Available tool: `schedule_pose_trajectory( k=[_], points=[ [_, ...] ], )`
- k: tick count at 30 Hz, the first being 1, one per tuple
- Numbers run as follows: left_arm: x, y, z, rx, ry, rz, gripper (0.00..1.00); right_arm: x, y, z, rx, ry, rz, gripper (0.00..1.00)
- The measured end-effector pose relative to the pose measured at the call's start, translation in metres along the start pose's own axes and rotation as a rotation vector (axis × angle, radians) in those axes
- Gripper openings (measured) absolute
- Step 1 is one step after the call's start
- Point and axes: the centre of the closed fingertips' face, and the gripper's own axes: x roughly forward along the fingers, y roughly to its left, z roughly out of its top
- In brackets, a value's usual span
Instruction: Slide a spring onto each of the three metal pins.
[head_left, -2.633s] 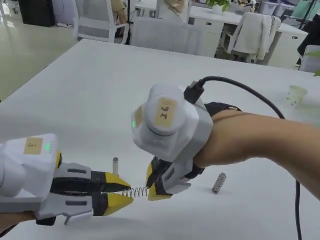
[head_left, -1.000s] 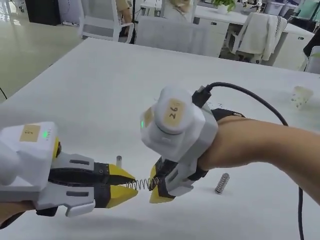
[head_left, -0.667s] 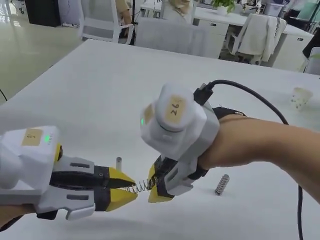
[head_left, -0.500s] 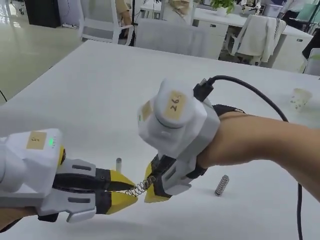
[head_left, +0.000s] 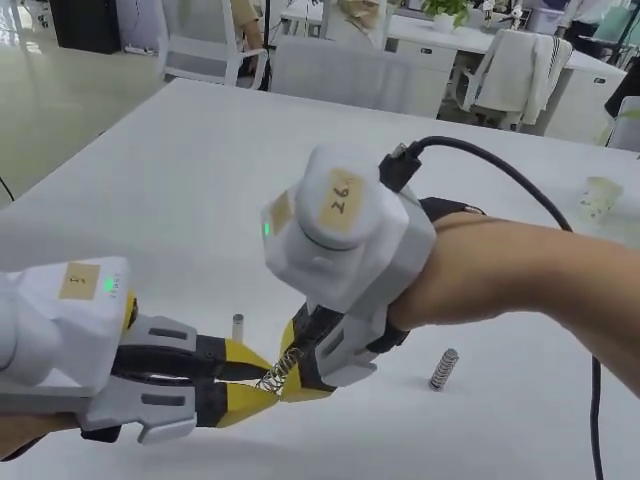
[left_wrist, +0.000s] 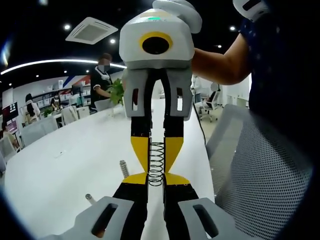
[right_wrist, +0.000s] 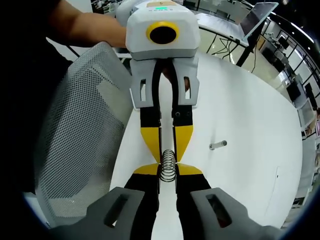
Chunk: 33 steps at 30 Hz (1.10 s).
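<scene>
Grippers meet tip to tip, left gripper (head_left: 263, 378) and right gripper (head_left: 293, 366) each pinched shut on one spring (head_left: 278, 367). Head view adds an upright pin (head_left: 237, 327) just behind them and a loose spring (head_left: 441, 368) lying on the table (head_left: 200, 180).

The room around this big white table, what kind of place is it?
Most likely an open-plan office or lab: a long white table, office chairs and desks behind it, and a ceiling air-conditioning vent beside a strip light overhead.
</scene>
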Motion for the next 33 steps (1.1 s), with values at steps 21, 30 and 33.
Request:
schedule_pose_trajectory(
  k=[21, 30, 33],
  points=[
    [0.004, 0.000, -0.004, 0.025, 0.013, -0.004, 0.02, -0.003, 0.000, 0.010, -0.018, -0.017, -0.001, 0.09],
    [0.004, 0.001, -0.005, 0.019, 0.014, -0.002, 0.02, -0.002, 0.000, 0.009, -0.019, -0.006, 0.003, 0.09],
    [0.004, 0.002, -0.004, 0.016, 0.014, 0.002, 0.02, -0.002, -0.001, 0.009, -0.021, -0.003, 0.001, 0.09]
  ],
)
